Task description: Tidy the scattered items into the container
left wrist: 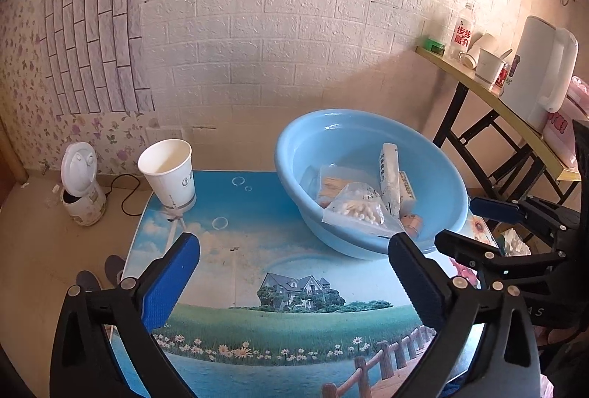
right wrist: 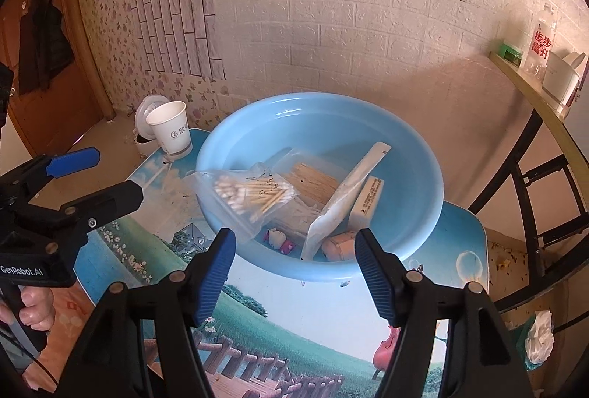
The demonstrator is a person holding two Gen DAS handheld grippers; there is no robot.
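Basin (right wrist: pixel 416 177), light blue, sits on my printed table (right wrist: pixel 313 309) toward the far right, holding everything loose that I can see. Inside I count one clear bag of cotton swabs (right wrist: pixel 250 195) leaning on the near-left rim, one clear bag of wooden sticks (right wrist: pixel 313 179) behind it, one long white pouch (right wrist: pixel 349 192) propped upright, one white box (right wrist: pixel 368 203) beside it, one small pink toy (right wrist: pixel 278 238) and one orange-tan object (right wrist: pixel 340 247) at the near wall. One paper cup (right wrist: pixel 170 131) stands upright at the far-left table corner, well apart from the basin. My left gripper (left wrist: pixel 294 273) hangs over the table, jaws wide apart, gripping nothing. My right gripper (right wrist: pixel 294 261) hovers just near the basin's rim, jaws also spread, nothing between them.
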